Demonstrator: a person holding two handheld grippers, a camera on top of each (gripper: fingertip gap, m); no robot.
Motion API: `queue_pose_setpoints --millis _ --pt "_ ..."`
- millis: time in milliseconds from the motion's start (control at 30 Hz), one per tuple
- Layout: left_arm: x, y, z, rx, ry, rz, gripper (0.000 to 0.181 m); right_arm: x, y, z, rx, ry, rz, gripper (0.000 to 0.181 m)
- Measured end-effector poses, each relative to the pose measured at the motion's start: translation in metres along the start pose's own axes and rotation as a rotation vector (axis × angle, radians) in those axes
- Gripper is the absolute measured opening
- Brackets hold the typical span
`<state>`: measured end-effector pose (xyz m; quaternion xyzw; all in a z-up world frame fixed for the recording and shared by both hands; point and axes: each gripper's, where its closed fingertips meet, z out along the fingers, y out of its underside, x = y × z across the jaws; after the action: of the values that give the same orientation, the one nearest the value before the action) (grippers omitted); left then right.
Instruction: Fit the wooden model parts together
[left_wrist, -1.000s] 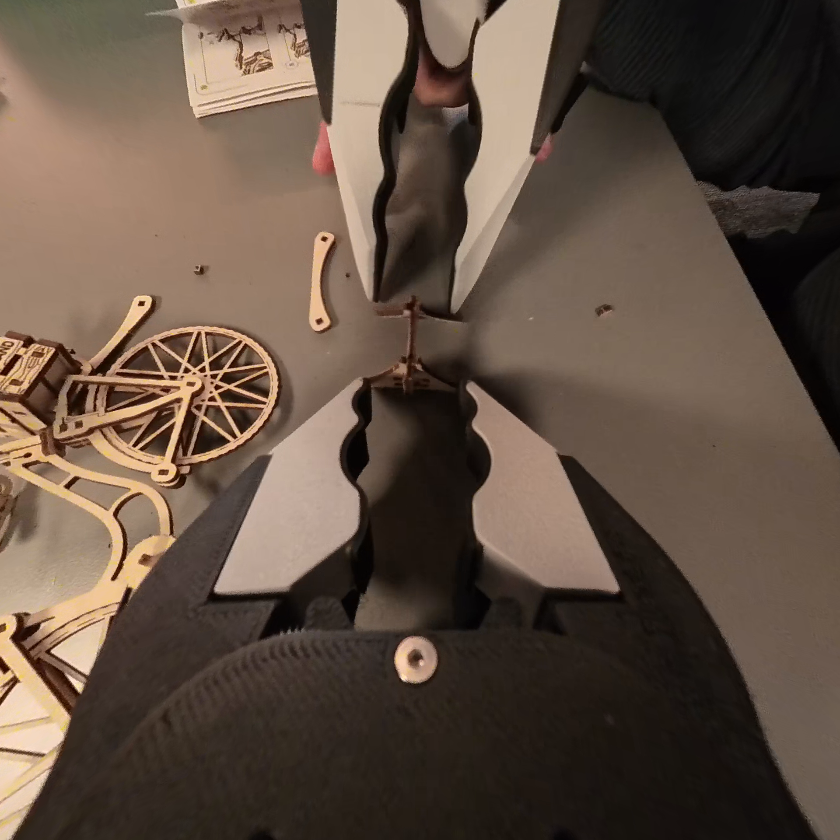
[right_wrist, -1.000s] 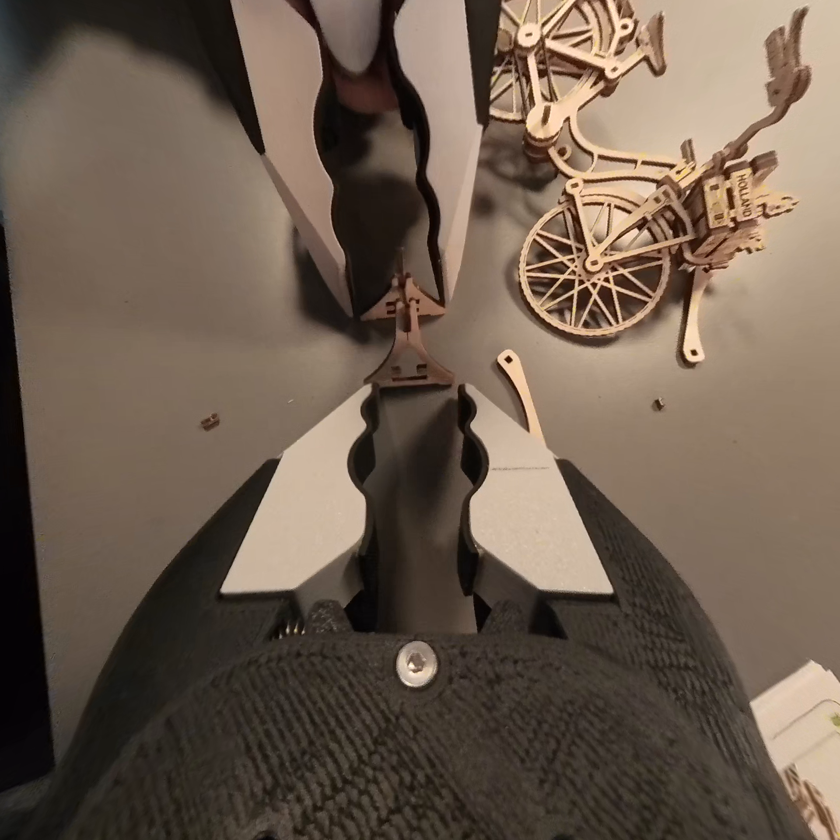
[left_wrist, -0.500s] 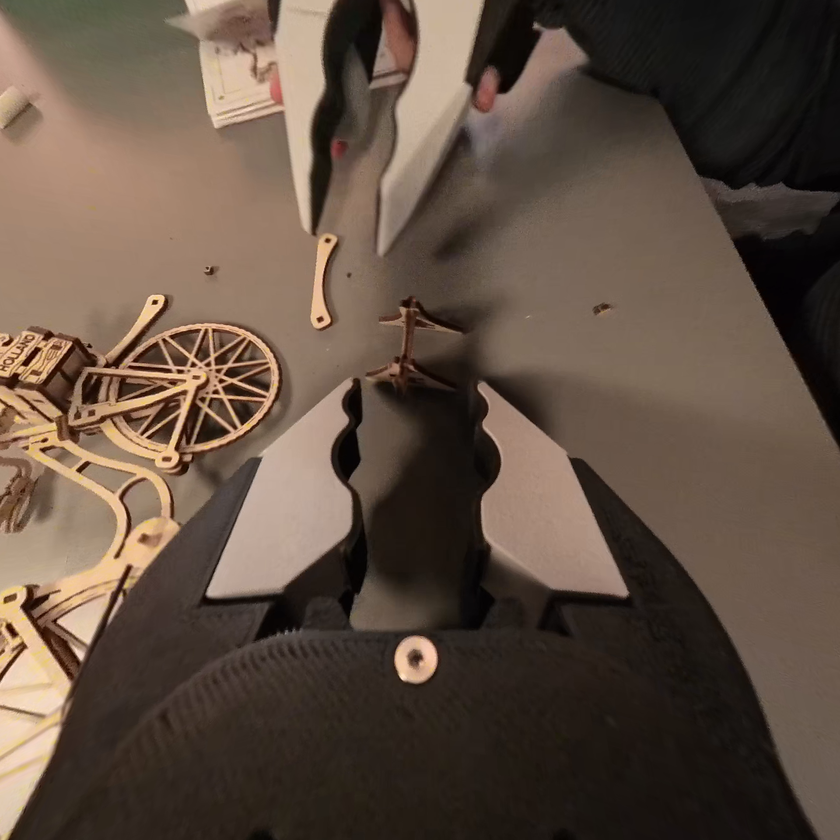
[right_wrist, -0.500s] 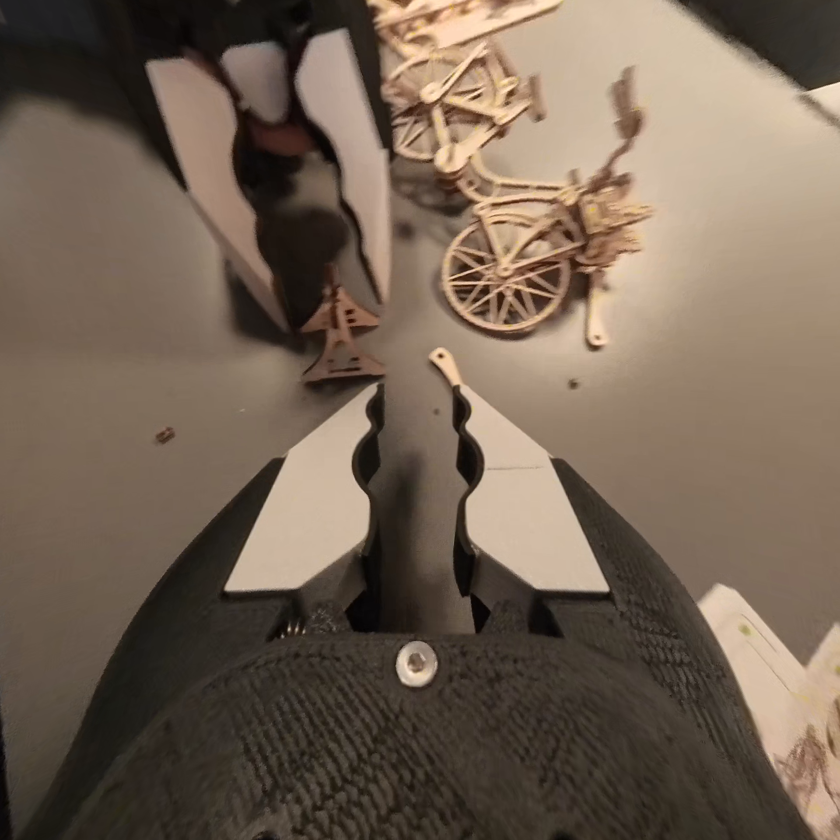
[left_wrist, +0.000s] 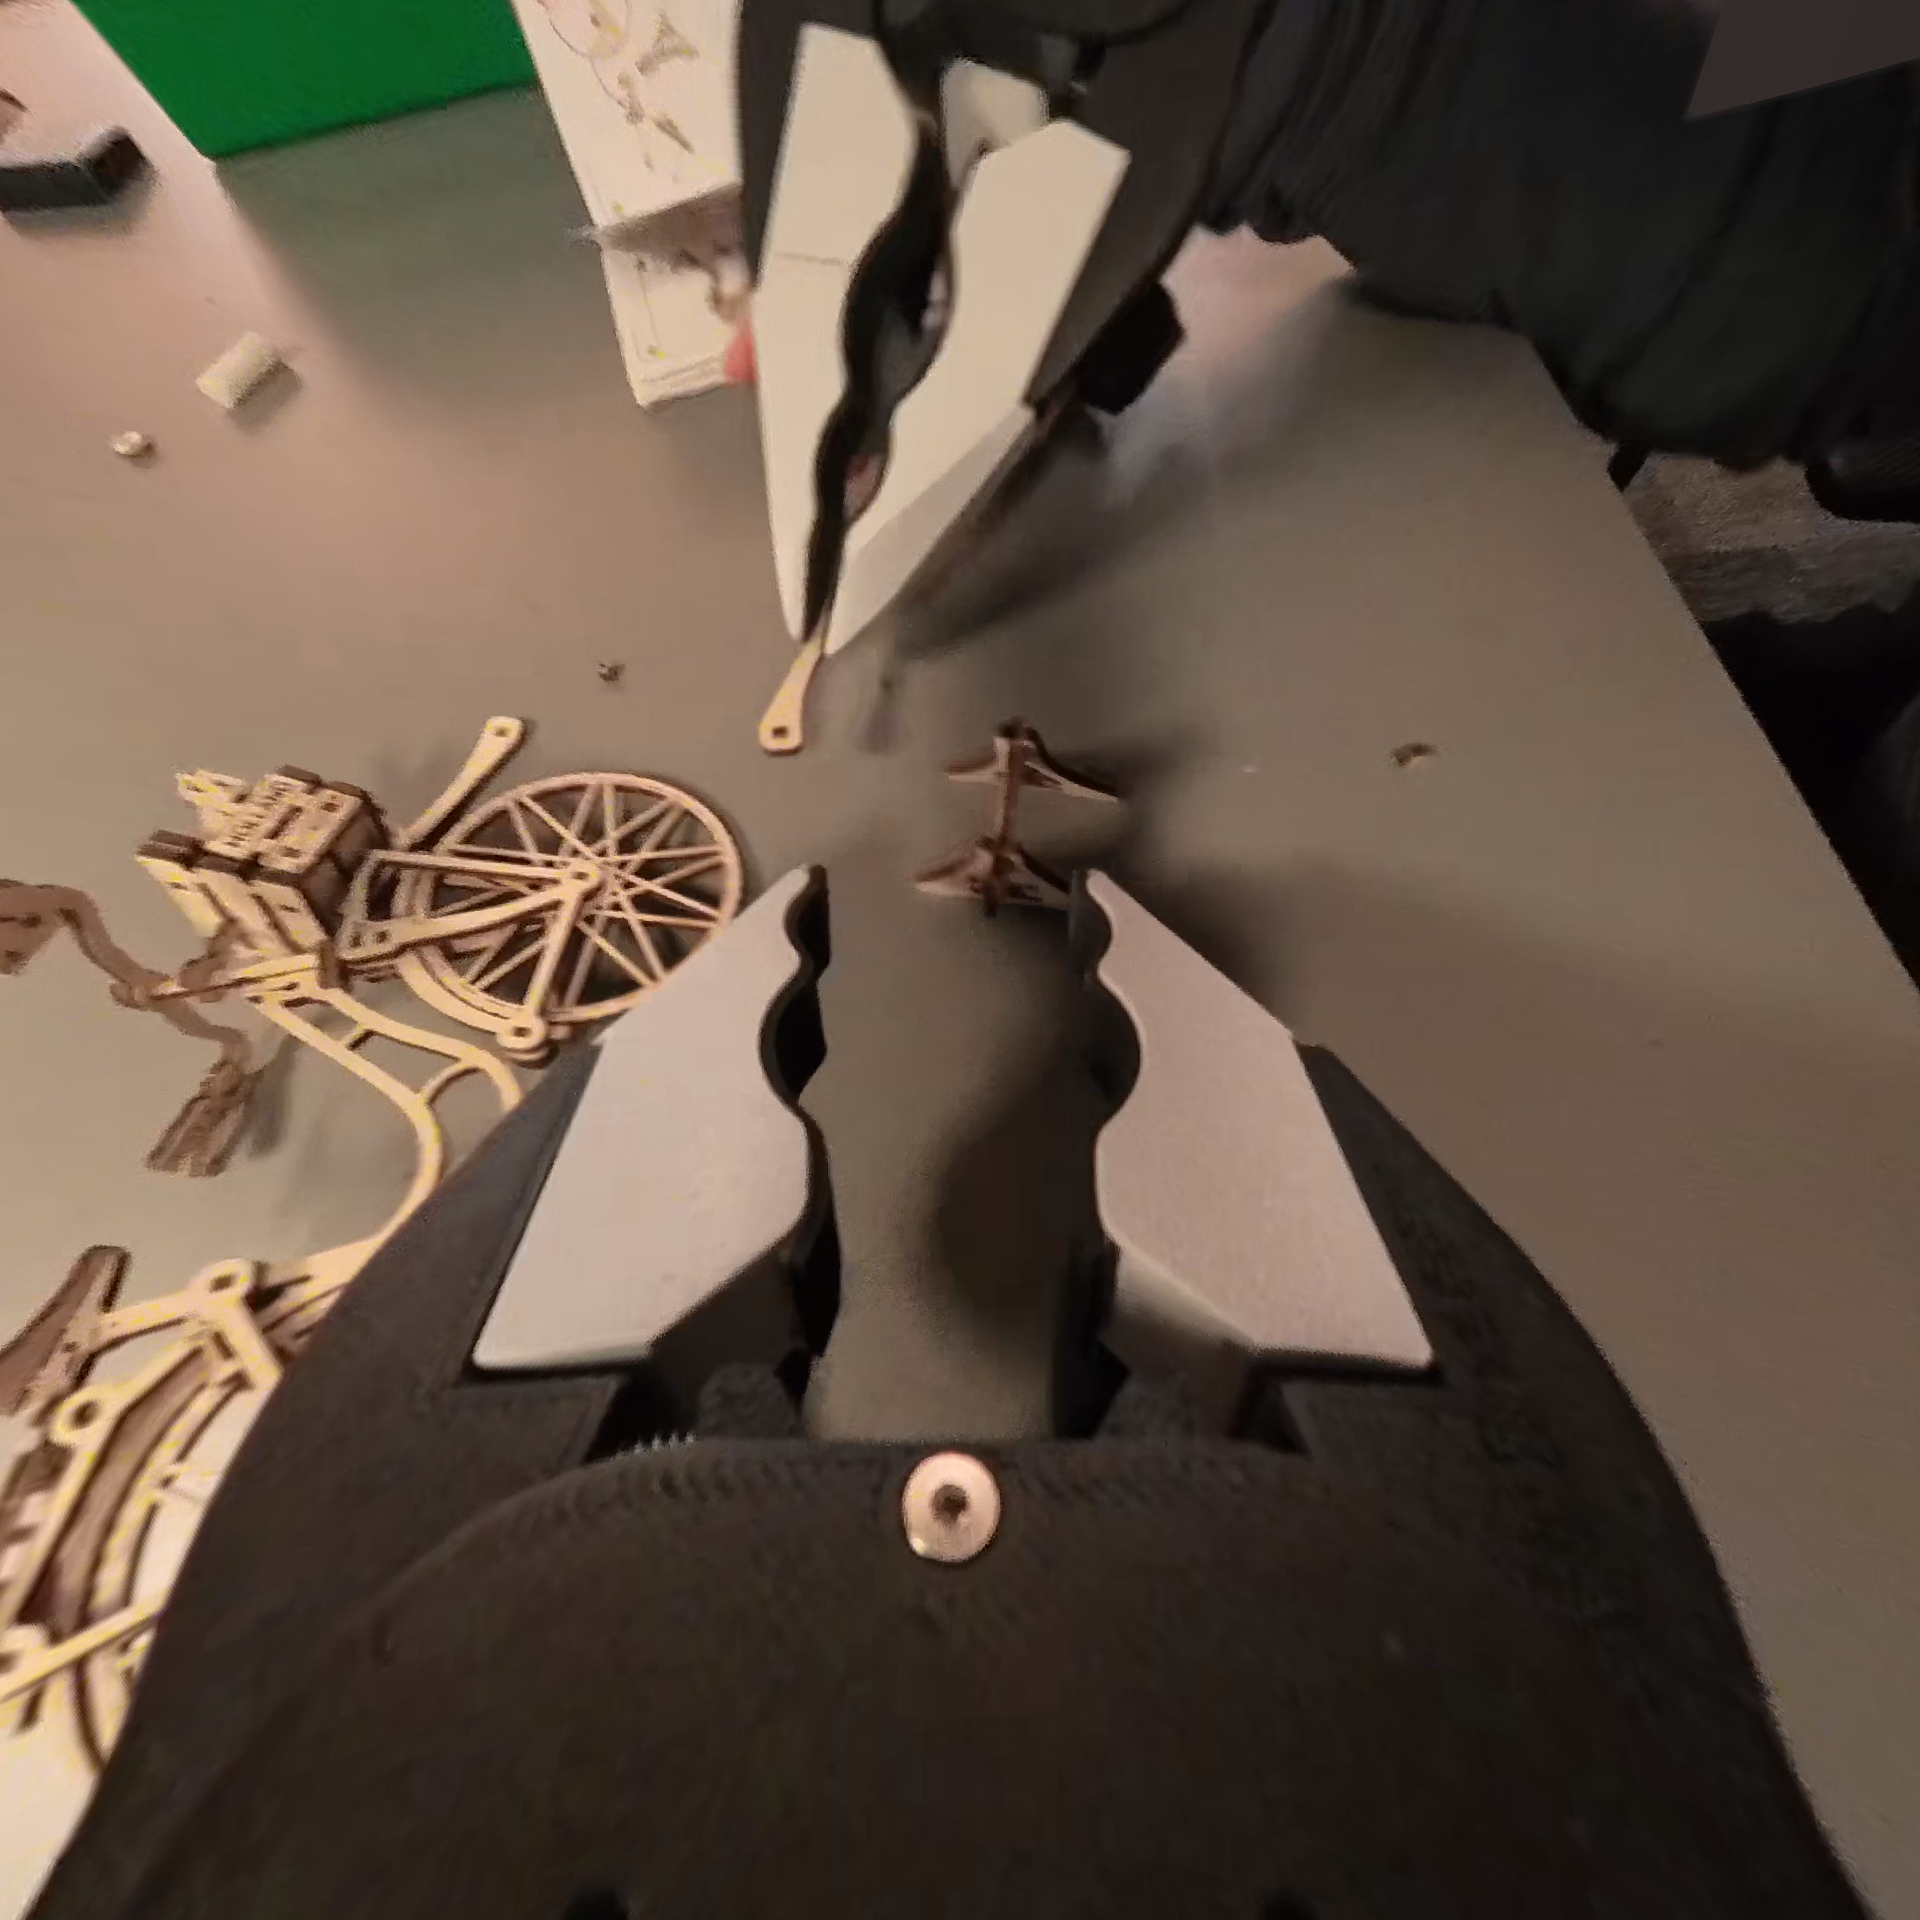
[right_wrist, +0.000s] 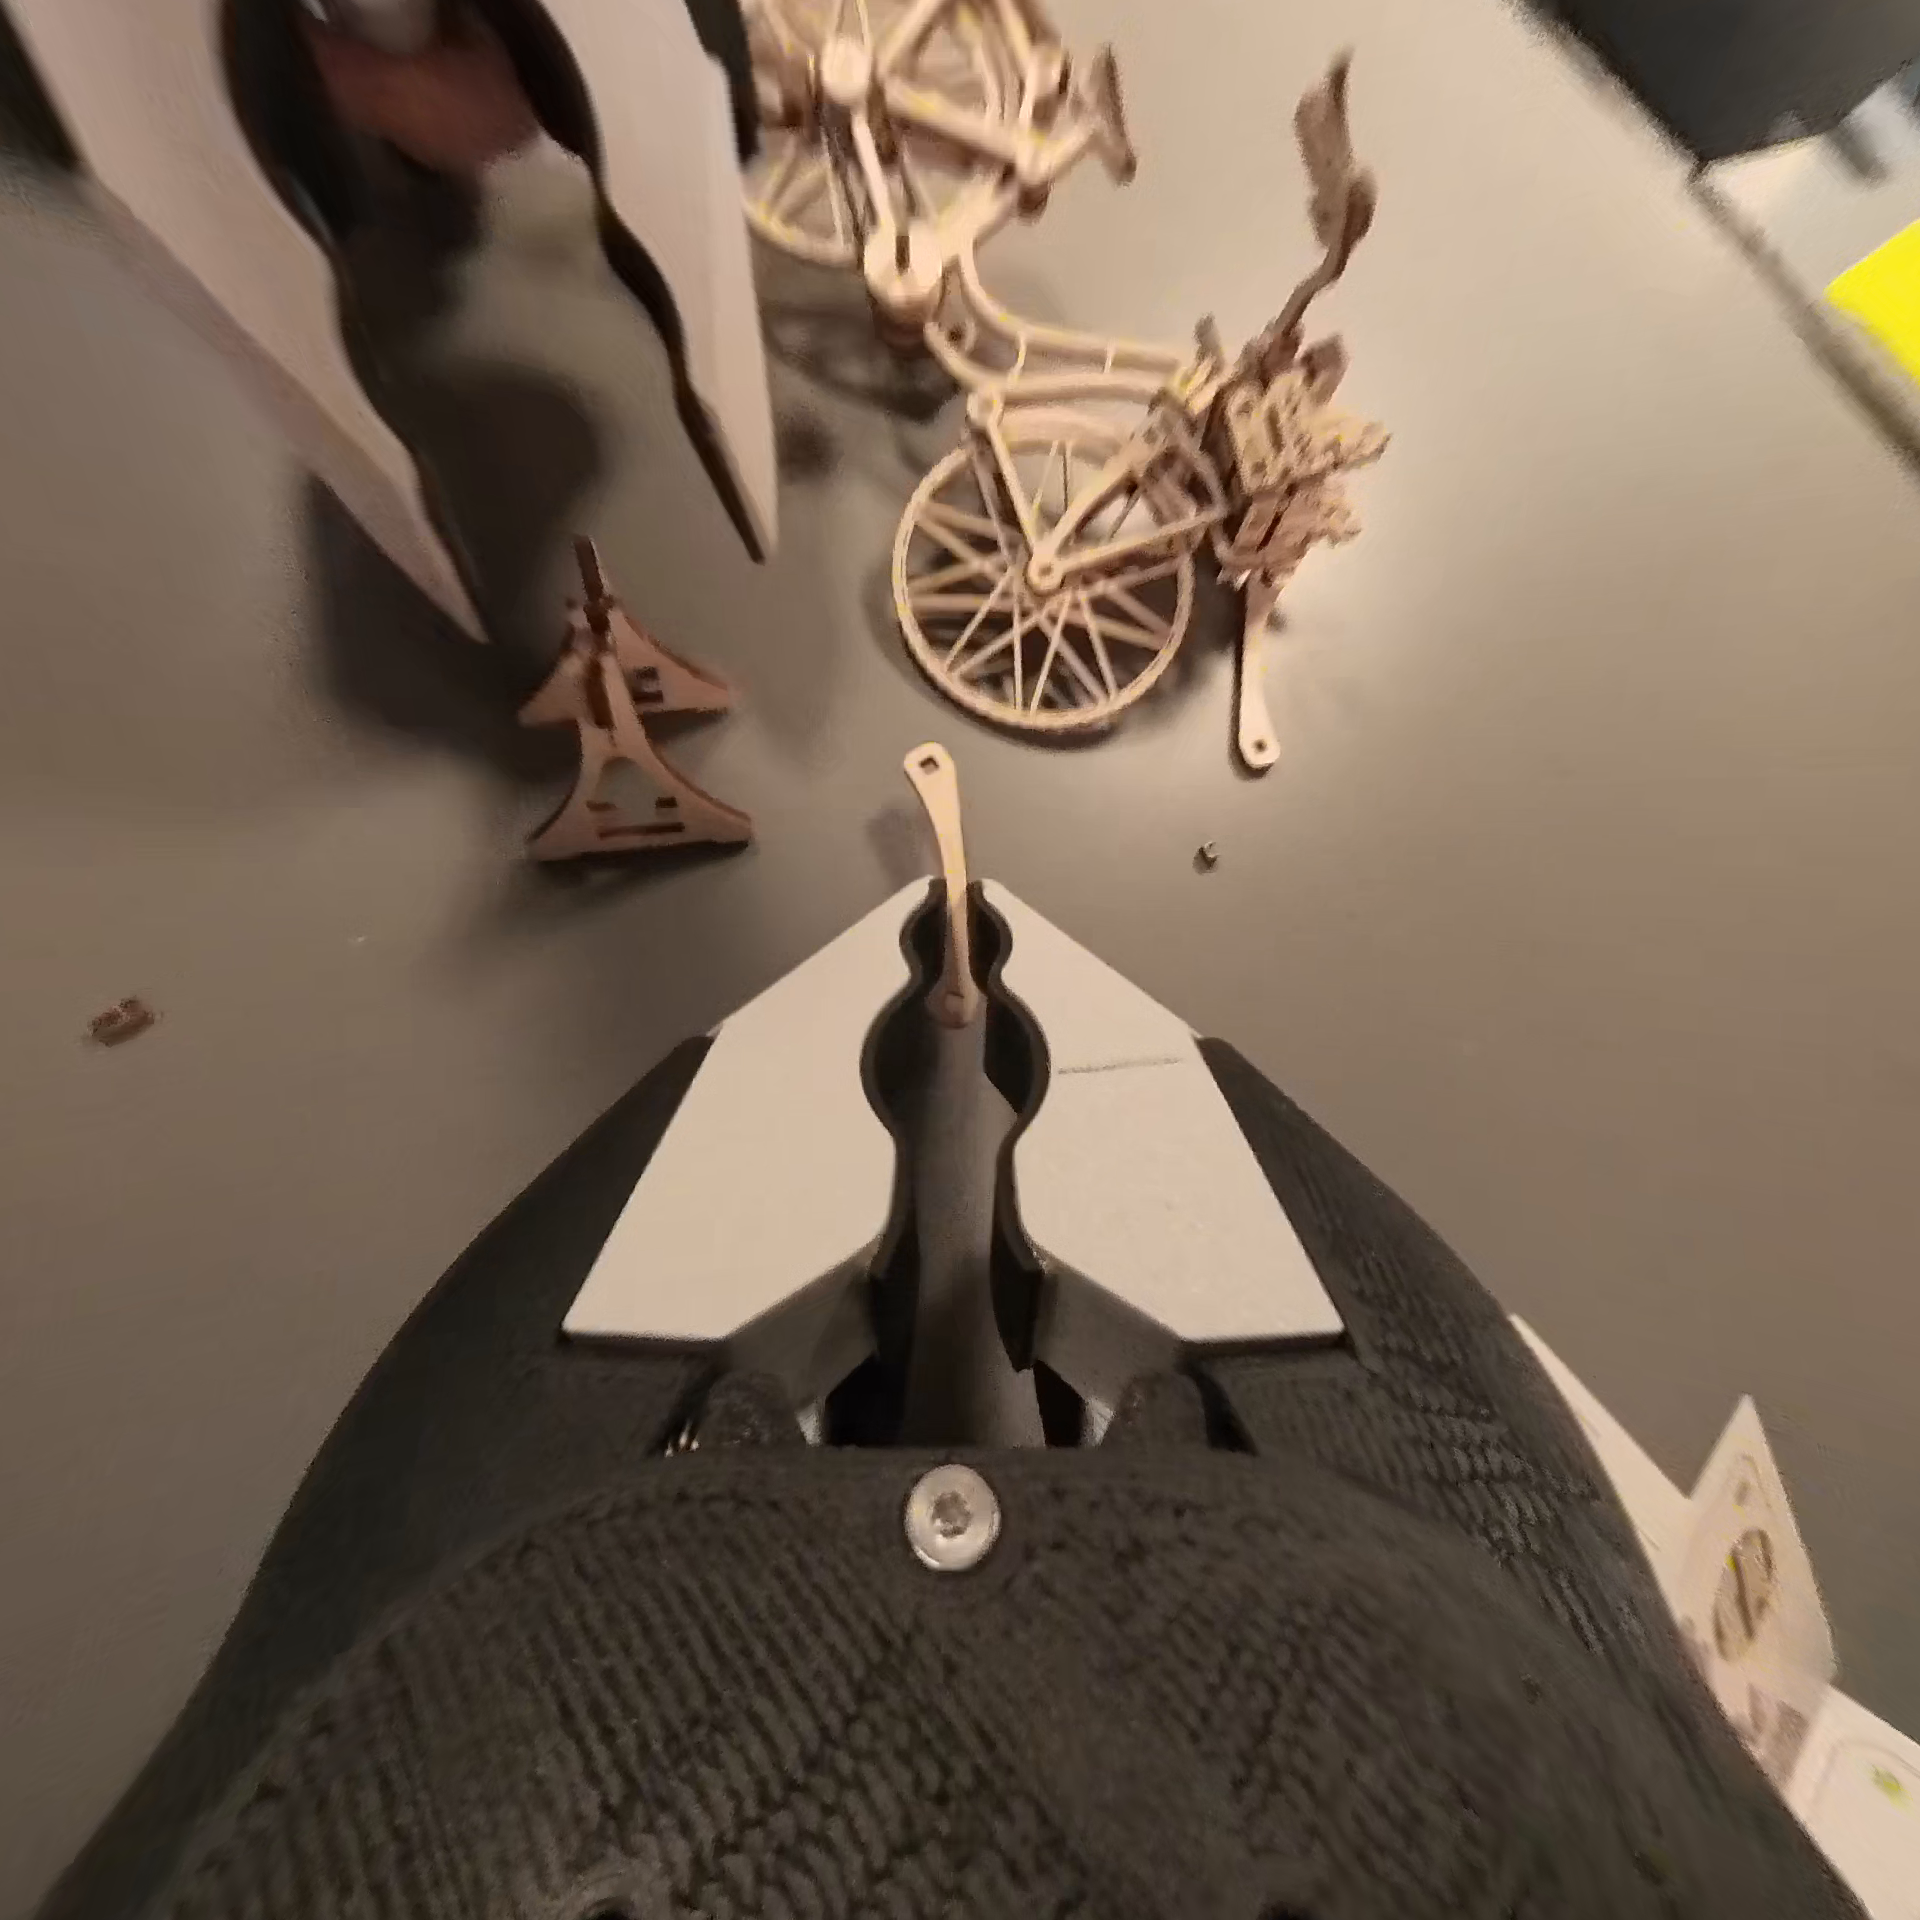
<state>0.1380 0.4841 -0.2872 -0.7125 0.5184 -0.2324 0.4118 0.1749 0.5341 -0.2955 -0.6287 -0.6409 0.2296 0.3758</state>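
Note:
A small wooden stand (left_wrist: 1003, 831) with two triangular feet rests on the grey table, just ahead of my left gripper (left_wrist: 951, 894), which is open and empty. The stand also shows in the right wrist view (right_wrist: 623, 748), below the left gripper (right_wrist: 613, 582). My right gripper (right_wrist: 951, 883) is shut on one end of a thin curved wooden strip (right_wrist: 935, 821); the other end sticks out forward. In the left wrist view the right gripper (left_wrist: 821, 623) points down at the table with the strip (left_wrist: 790, 707) in its tips.
A wooden bicycle model (left_wrist: 520, 914) lies left of the stand, also in the right wrist view (right_wrist: 1039, 582), with a loose strip (right_wrist: 1252, 686) beside it. An instruction booklet (left_wrist: 665, 208) lies behind. Small wood bits (right_wrist: 123, 1018) are scattered. The table edge (left_wrist: 1714, 644) runs on the right. My right fingertips sit around 7 cm from my left ones.
Both grippers have drawn away from the stand, which stays on the table. The right gripper has swung over to the curved strip and shut on it. The left gripper has opened wider.

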Motion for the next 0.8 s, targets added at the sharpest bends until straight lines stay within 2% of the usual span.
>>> queue_pose_setpoints --millis 67,133,233,300,333,367,467,533,600,633,733,800 --pt "-0.010 -0.013 -0.006 0.071 -0.054 -0.005 0.045 -0.002 -0.020 -0.011 0.117 0.015 0.004 0.001" --pt "-0.017 -0.027 -0.013 0.121 -0.137 0.088 0.045 -0.007 -0.038 -0.022 0.212 -0.008 0.013 0.001" --pt "-0.017 -0.039 -0.017 0.115 -0.286 0.382 0.040 -0.022 -0.053 -0.031 0.285 -0.109 0.044 0.001" --pt "-0.016 -0.051 -0.025 0.158 -0.468 0.690 0.015 -0.031 -0.054 -0.032 0.292 -0.163 0.046 0.001" --pt "-0.016 -0.050 -0.026 0.138 -0.532 0.808 0.010 -0.034 -0.054 -0.032 0.291 -0.184 0.047 0.001" --pt "-0.013 -0.046 -0.023 0.107 -0.538 0.886 0.013 -0.037 -0.054 -0.032 0.290 -0.199 0.047 0.001" --pt "0.004 -0.047 -0.019 0.148 -0.532 1.043 0.019 -0.041 -0.054 -0.032 0.285 -0.228 0.042 0.001" --pt "0.006 -0.051 -0.021 0.159 -0.582 1.128 0.020 -0.044 -0.054 -0.032 0.282 -0.244 0.040 0.001" --pt "0.004 -0.048 -0.019 0.137 -0.587 1.156 0.016 -0.046 -0.054 -0.031 0.281 -0.260 0.038 0.001" --pt "0.003 -0.047 -0.018 0.125 -0.594 1.167 0.005 -0.048 -0.055 -0.032 0.282 -0.267 0.036 0.001" --pt "0.000 -0.038 -0.012 0.050 -0.599 1.259 0.002 -0.049 -0.054 -0.031 0.278 -0.276 0.035 0.001" --pt "0.002 -0.034 -0.009 0.027 -0.572 1.231 0.002 -0.042 -0.053 -0.029 0.277 -0.237 0.042 0.002"
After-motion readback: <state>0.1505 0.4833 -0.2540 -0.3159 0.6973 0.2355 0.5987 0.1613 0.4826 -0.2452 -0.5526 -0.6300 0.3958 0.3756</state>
